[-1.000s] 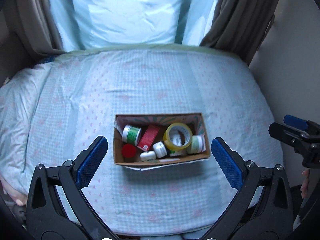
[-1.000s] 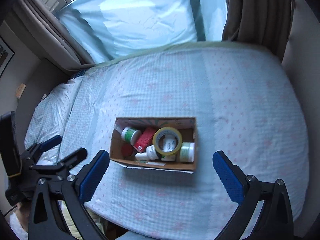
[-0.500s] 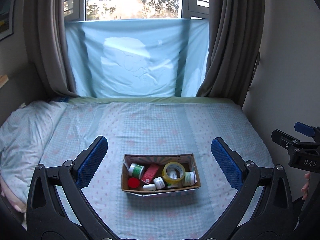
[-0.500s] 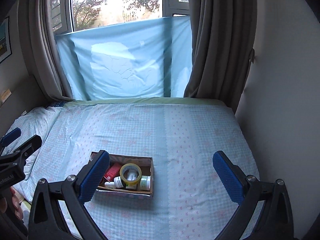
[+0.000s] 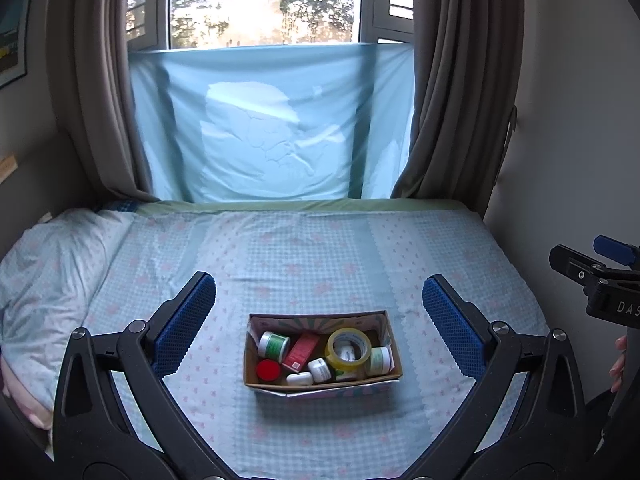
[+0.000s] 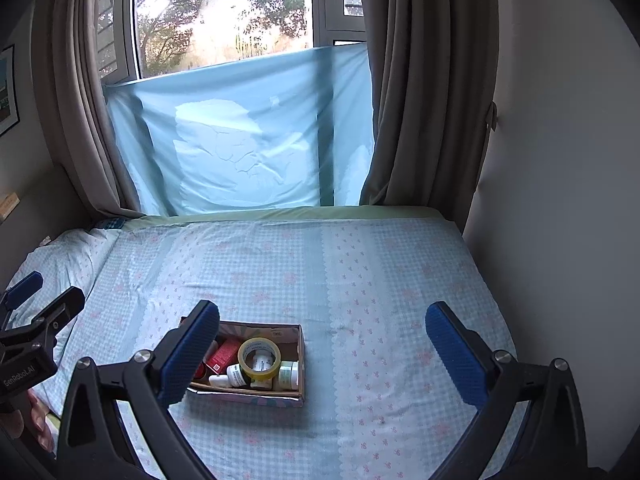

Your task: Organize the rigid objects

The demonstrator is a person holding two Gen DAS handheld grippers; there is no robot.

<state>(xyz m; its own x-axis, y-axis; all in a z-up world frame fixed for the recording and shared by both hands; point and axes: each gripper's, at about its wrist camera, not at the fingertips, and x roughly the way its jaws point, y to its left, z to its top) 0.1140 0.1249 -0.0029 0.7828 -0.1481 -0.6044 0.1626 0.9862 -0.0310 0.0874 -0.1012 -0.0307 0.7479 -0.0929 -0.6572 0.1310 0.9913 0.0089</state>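
Observation:
A cardboard box (image 5: 384, 324) sits on the bed near its front edge. It holds a yellow tape roll (image 5: 348, 348), a red carton (image 5: 301, 352), a green-labelled jar (image 5: 274, 344), a red-lidded jar (image 5: 268, 370) and small white jars (image 5: 320, 370). My left gripper (image 5: 318, 320) is open and empty, held back from the box. In the right wrist view the box (image 6: 298, 344) lies low left with the tape roll (image 6: 259, 358) in it. My right gripper (image 6: 322, 352) is open and empty, its left finger in front of the box's left end.
The bed (image 5: 320, 248) has a light blue checked sheet, with a pillow (image 5: 44, 264) at the left. A blue cloth (image 5: 272, 128) hangs over the window between brown curtains (image 5: 452, 80). A wall (image 6: 560, 160) borders the right side. The other gripper shows at the right edge (image 5: 600, 280).
Both grippers have pulled back and tilted up from the box. The box now looks smaller and lower, and the window and curtains have come into view. Both stay open.

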